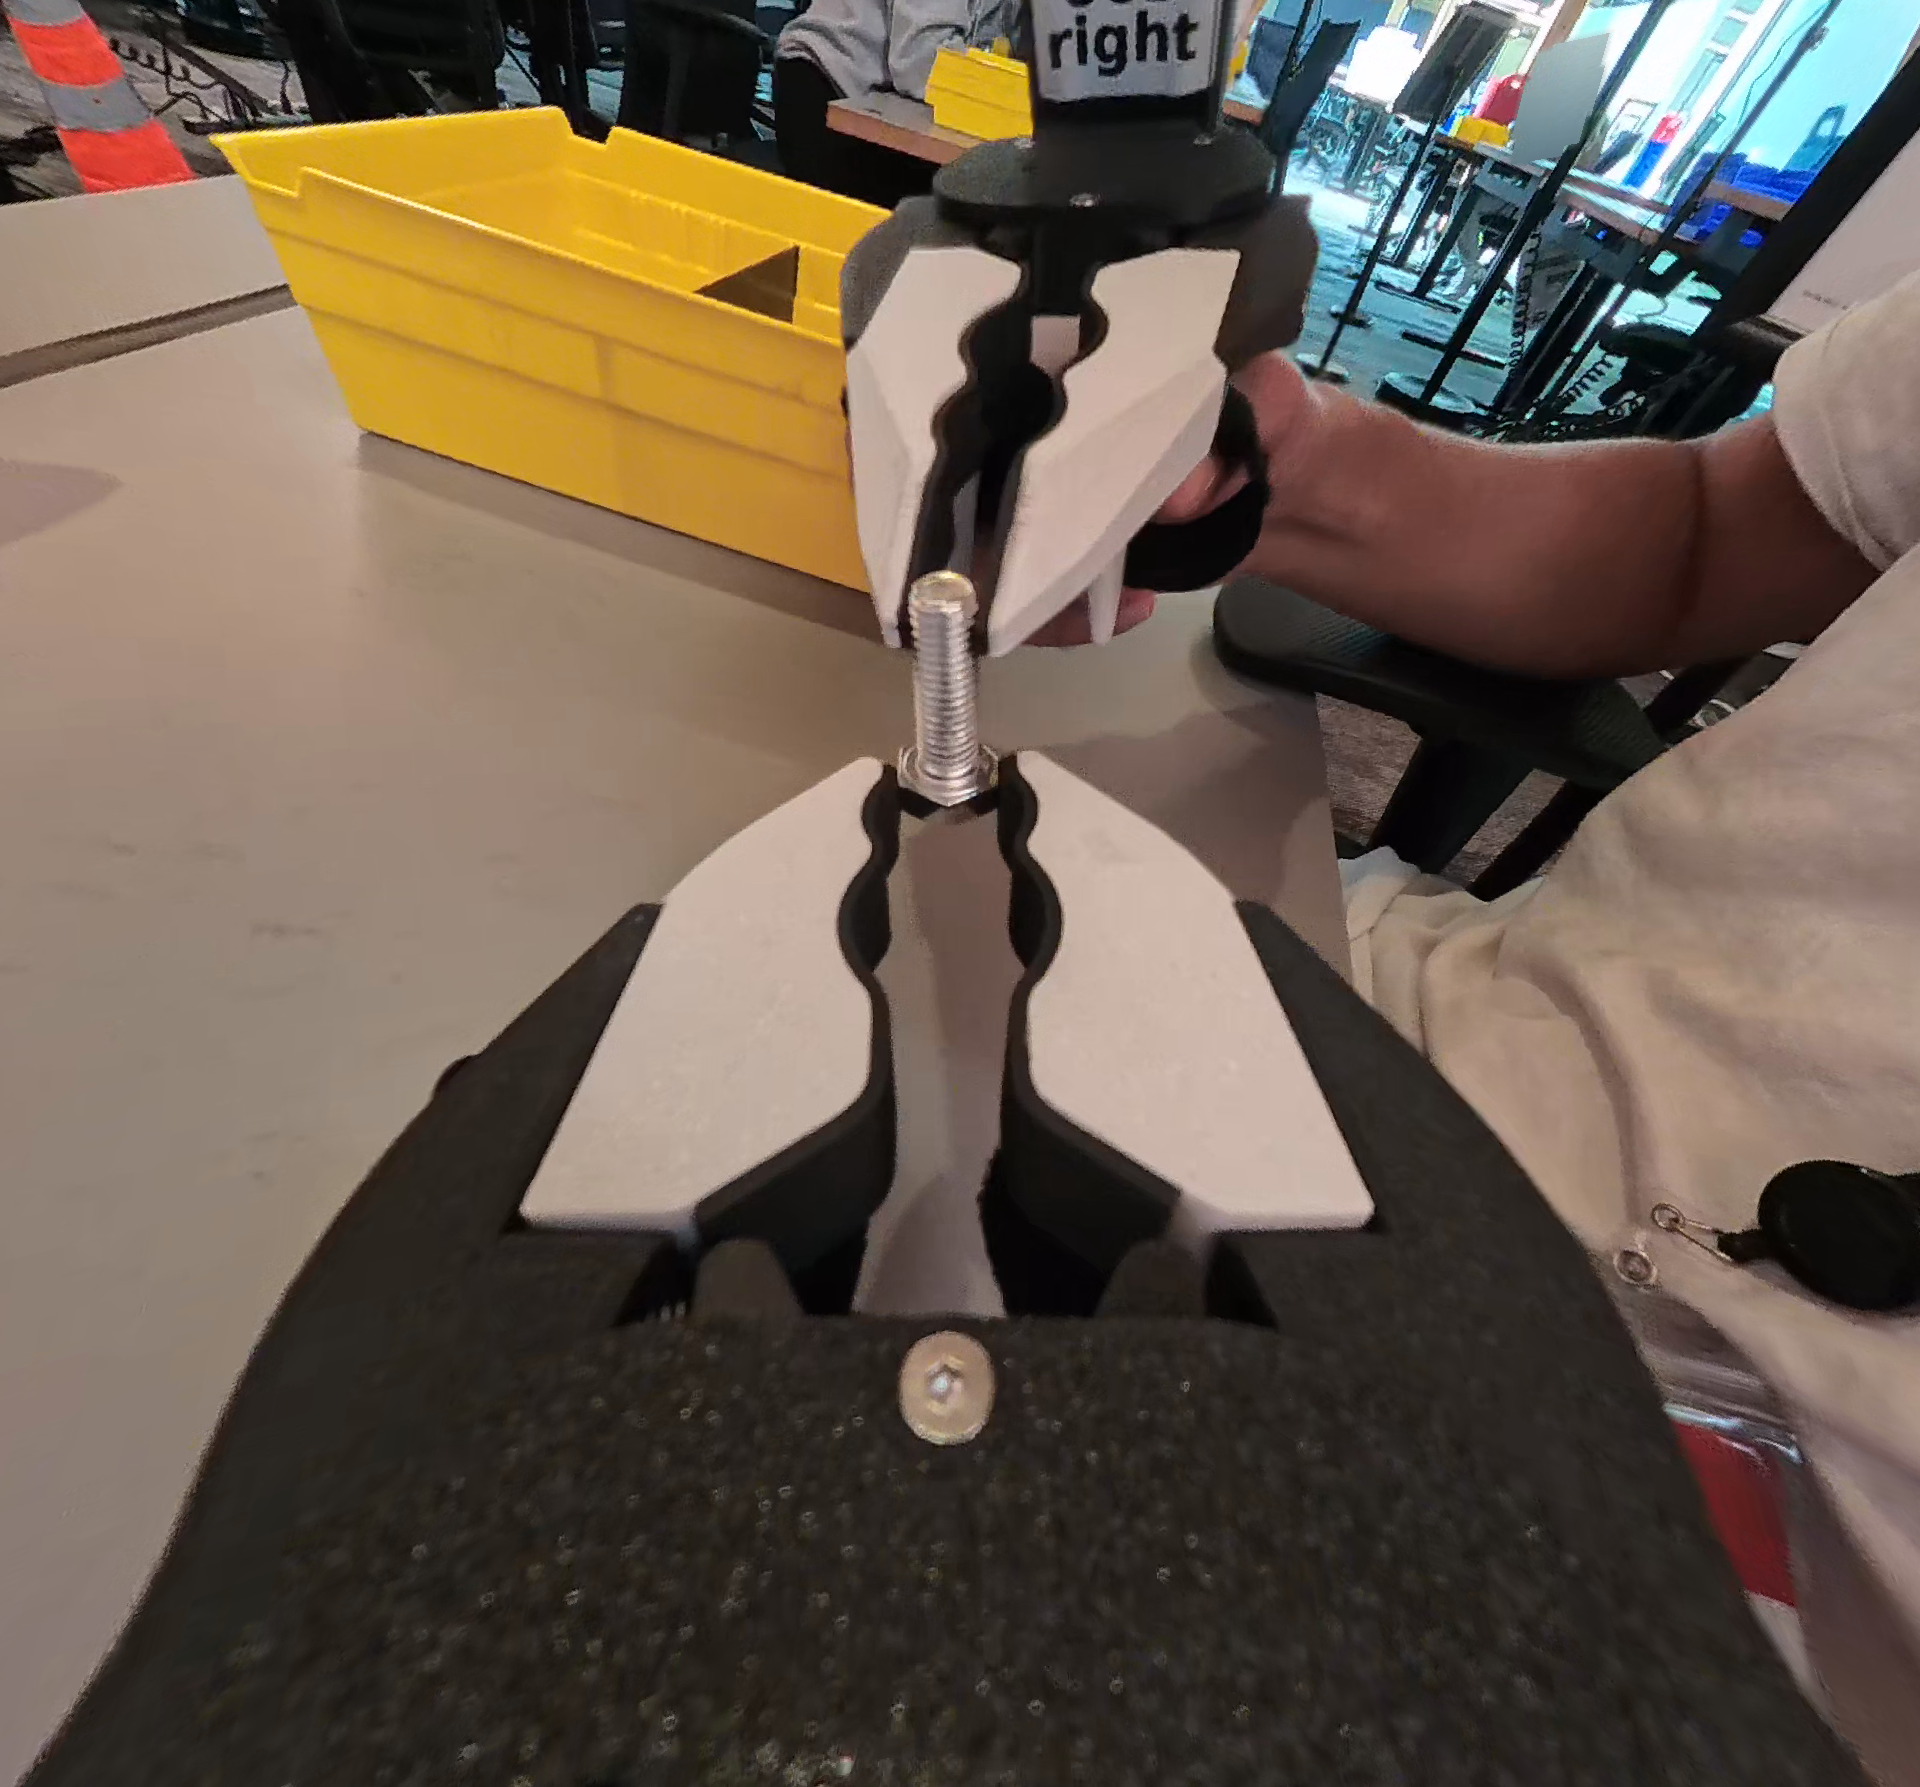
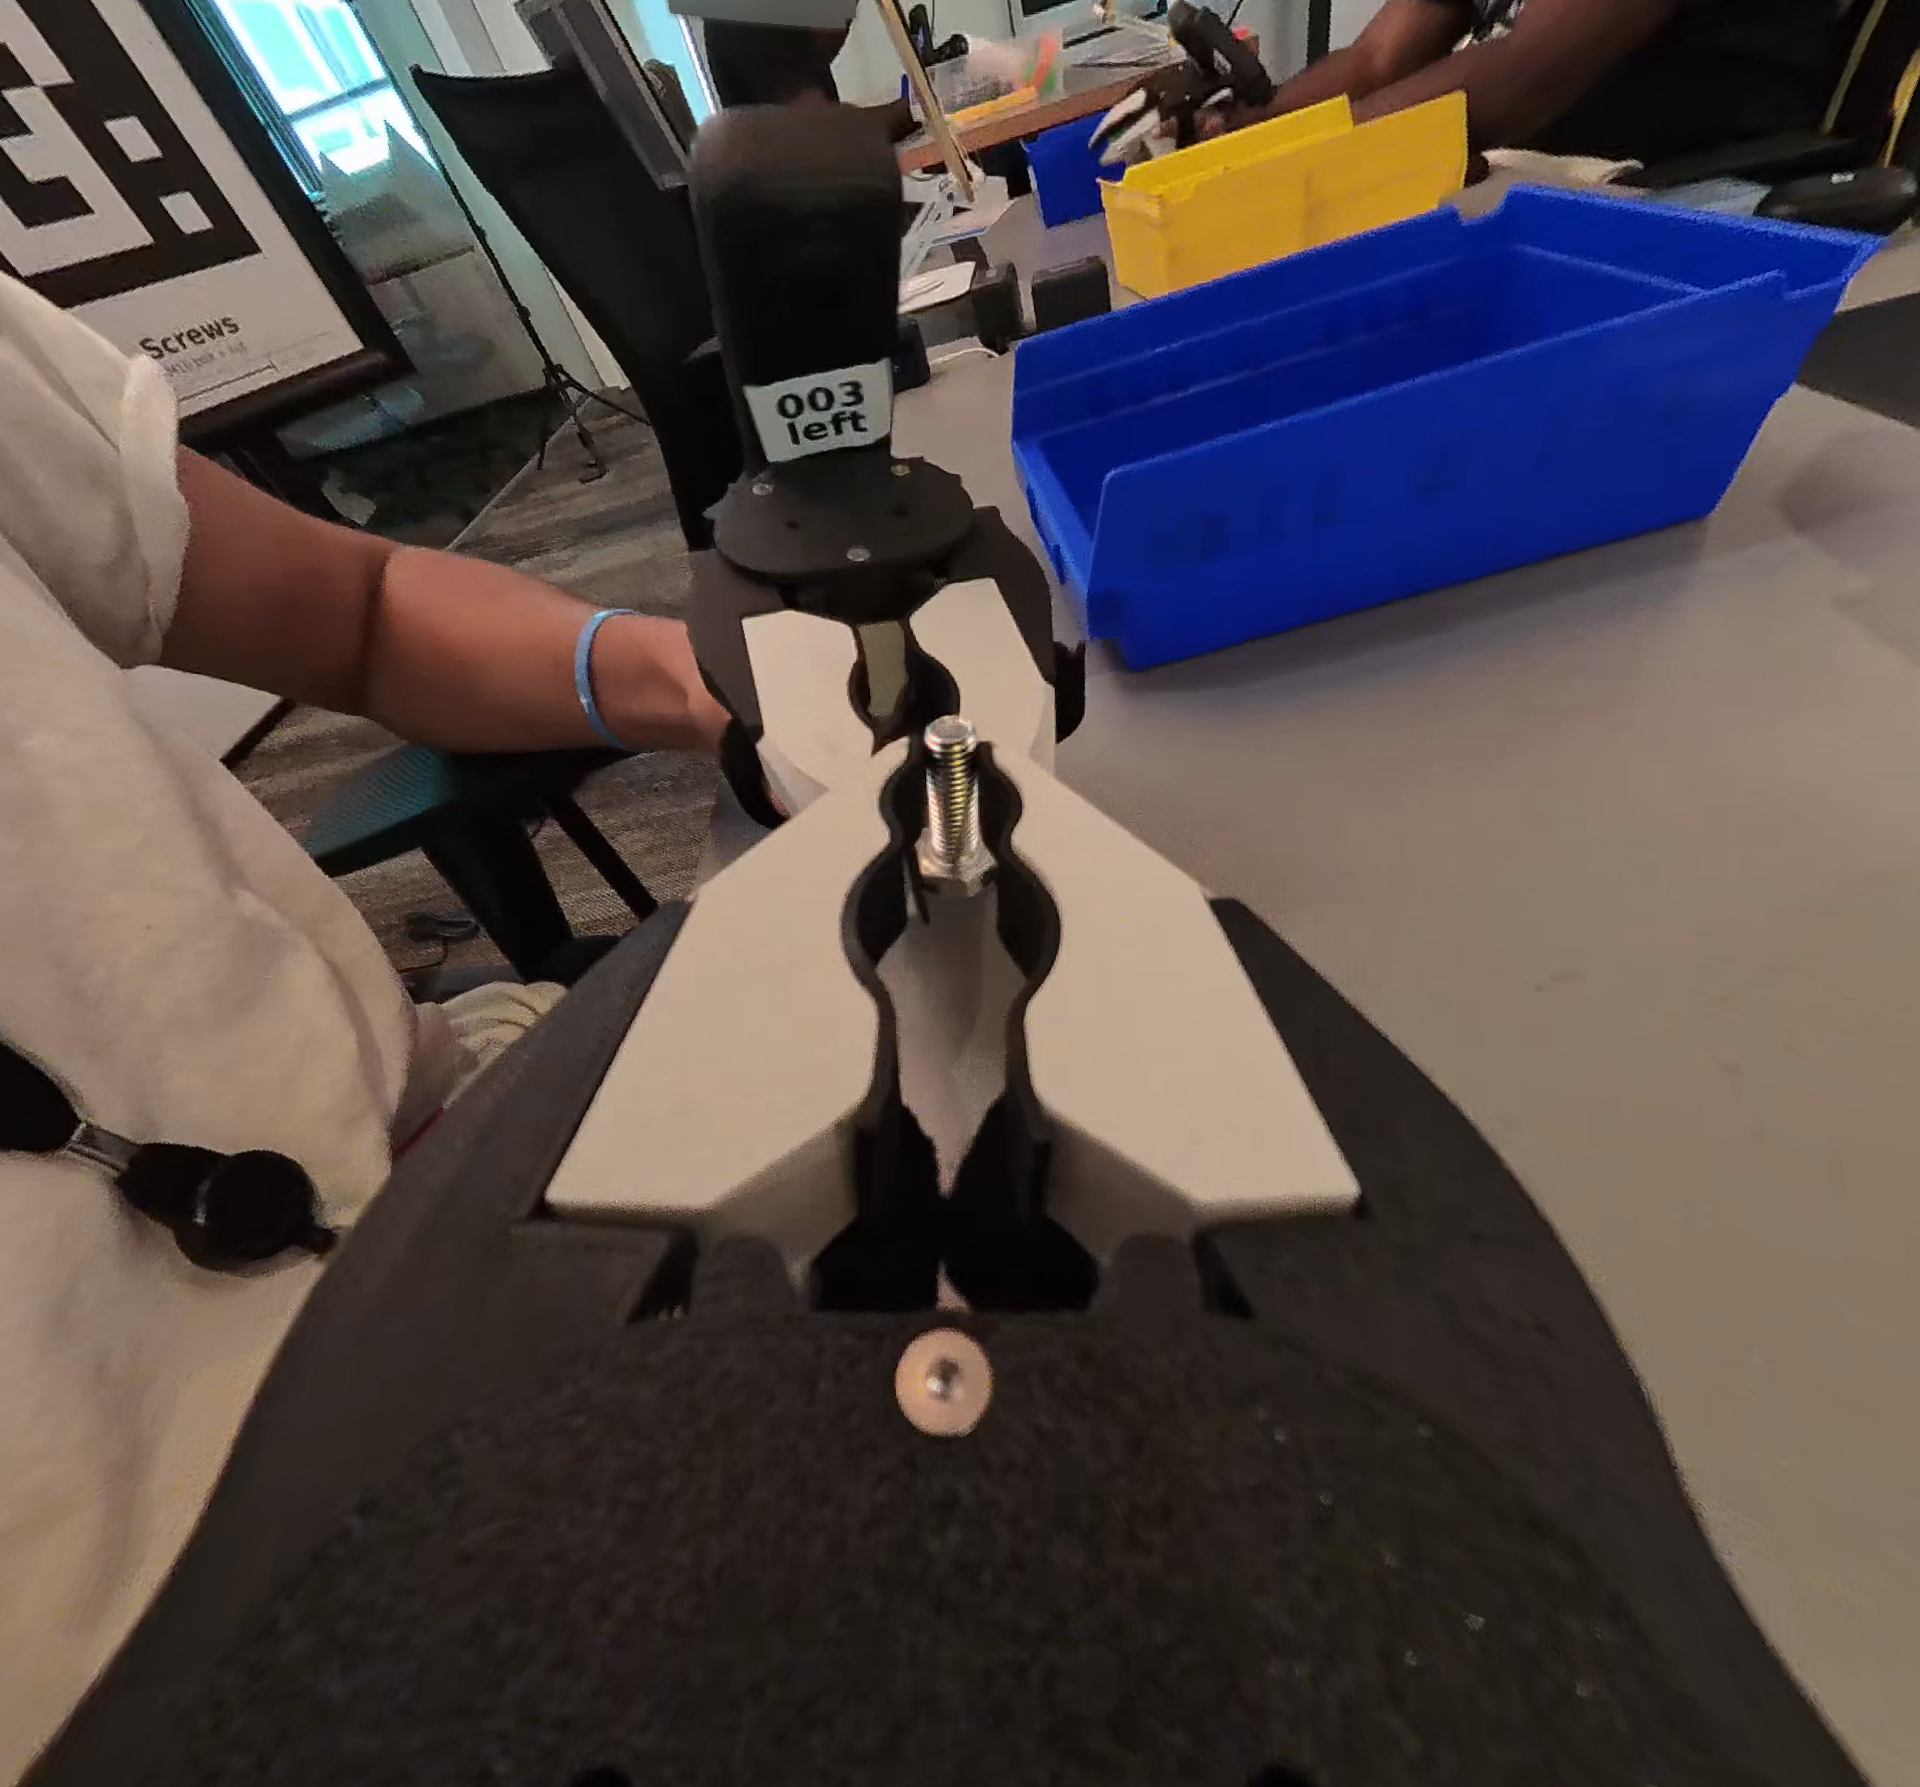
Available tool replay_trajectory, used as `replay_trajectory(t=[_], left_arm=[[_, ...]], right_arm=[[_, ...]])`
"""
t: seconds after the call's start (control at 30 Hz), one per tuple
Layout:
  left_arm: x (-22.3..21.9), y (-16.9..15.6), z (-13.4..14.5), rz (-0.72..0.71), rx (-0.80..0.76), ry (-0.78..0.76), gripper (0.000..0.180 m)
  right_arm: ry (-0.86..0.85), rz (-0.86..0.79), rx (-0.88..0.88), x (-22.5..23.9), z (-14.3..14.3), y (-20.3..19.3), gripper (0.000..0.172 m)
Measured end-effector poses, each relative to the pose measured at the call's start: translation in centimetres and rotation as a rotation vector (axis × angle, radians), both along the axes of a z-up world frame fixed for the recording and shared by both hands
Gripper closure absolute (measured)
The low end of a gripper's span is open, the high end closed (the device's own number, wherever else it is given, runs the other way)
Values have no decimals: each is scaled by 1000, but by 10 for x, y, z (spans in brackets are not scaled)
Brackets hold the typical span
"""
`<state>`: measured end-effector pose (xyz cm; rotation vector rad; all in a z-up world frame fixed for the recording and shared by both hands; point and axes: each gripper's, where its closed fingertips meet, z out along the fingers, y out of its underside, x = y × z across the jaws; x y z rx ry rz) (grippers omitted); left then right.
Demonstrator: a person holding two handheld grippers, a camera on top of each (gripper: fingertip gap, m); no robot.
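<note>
A silver hex-head bolt (image 1: 943, 688) stands upright above the grey table (image 1: 312, 802). My left gripper (image 1: 951, 779) is shut on its hex head, with both black pads against the flats. My right gripper (image 1: 943, 636) comes down from above, and its tips close on the top of the threaded shaft. In the right wrist view the bolt (image 2: 951, 807) lies between my right gripper's (image 2: 951, 781) pads, head nearest the camera. The left gripper's body (image 2: 831, 532) shows beyond, its tips hidden under my right fingers (image 2: 1091, 906).
A yellow bin (image 1: 540, 355) stands on the table behind the bolt. A blue bin (image 2: 1403, 490) stands at the far right in the right wrist view, with a second yellow bin (image 2: 1278, 189) behind it. A black chair armrest (image 1: 1403, 688) sits off the table edge. Other people work at tables beyond. Across from one pair of fingers to the other is roughly 4 cm.
</note>
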<state>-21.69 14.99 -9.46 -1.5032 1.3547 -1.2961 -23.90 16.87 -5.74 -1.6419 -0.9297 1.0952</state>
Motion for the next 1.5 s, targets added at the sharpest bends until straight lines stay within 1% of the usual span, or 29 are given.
replay_trajectory(t=[0.13, 0.2, 0.23, 0.27, 0.33, 0.4, 0.43, 0.47, 0.53, 0.57, 0.6, 0.63, 0.7, 0.73, 0.77, 0.83, 0.93, 1.03, 1.13, 1.23, 1.3, 1.33, 1.4, 1.43, 1.5], left_arm=[[0, 1, 1, 3, 3, -4, 163], [-1, 2, 5, 9, 0, -32, 163], [-2, 4, 9, 18, -4, -59, 161], [-3, 6, 12, 28, -12, -73, 151], [-5, 11, 12, 48, -33, -71, 137], [-8, 14, 14, 58, -39, -77, 137], [-8, 14, 15, 63, -37, -79, 139], [-8, 14, 15, 66, -34, -75, 140], [-6, 12, 13, 62, -18, -61, 142], [-5, 9, 13, 55, -14, -62, 143], [-4, 7, 14, 46, -17, -65, 144], [-2, 4, 14, 39, -21, -64, 144], [-1, 2, 12, 34, -17, -55, 145], [-1, 2, 11, 36, -11, -49, 145], [-1, 2, 9, 37, -4, -41, 145], [-2, 3, 7, 41, 2, -34, 146], [-2, 4, 6, 41, -9, -29, 146], [-3, 5, 5, 44, -10, -26, 146], [-3, 7, 5, 52, -9, -25, 146], [-4, 11, 3, 69, -11, -19, 146], [-5, 14, 2, 84, -8, -13, 146], [-6, 15, 2, 92, -4, -10, 146], [-9, 18, 2, 111, 11, -2, 146], [-11, 21, 2, 128, 26, 5, 146], [-17, 28, 9, 192, 85, 5, 141]], right_arm=[[4, 3, -48, 4, 0, 0, 163], [20, -6, -64, 7, 3, 1, 163], [31, -24, -53, 12, 8, 4, 163], [20, -56, -22, 22, 15, 9, 163], [-22, -160, 60, 59, 39, 26, 163], [-83, -327, 147, 117, 70, 54, 163], [-172, -425, 200, 151, 79, 71, 163], [-304, -497, 242, 187, 77, 88, 163], [-574, -620, 223, 264, 52, 123, 163], [-665, -660, 156, 299, 30, 137, 163], [-742, -658, 43, 327, 4, 146, 163], [-791, -652, -69, 349, -20, 152, 163], [-829, -678, -271, 377, -59, 158, 163], [-874, -682, -348, 385, -73, 157, 163], [-927, -672, -390, 390, -85, 156, 163], [-1065, -654, -413, 401, -103, 156, 163], [-1221, -619, -516, 414, -126, 149, 163], [-1282, -607, -590, 419, -138, 148, 163], [-1287, -604, -624, 419, -138, 148, 163], [-1272, -608, -619, 420, -138, 148, 162], [-1253, -641, -577, 421, -130, 150, 156], [-1227, -667, -533, 419, -120, 152, 152], [-1107, -760, -367, 404, -89, 161, 137], [-1034, -812, -270, 393, -68, 162, 135], [-887, -906, -83, 371, -28, 150, 130]])
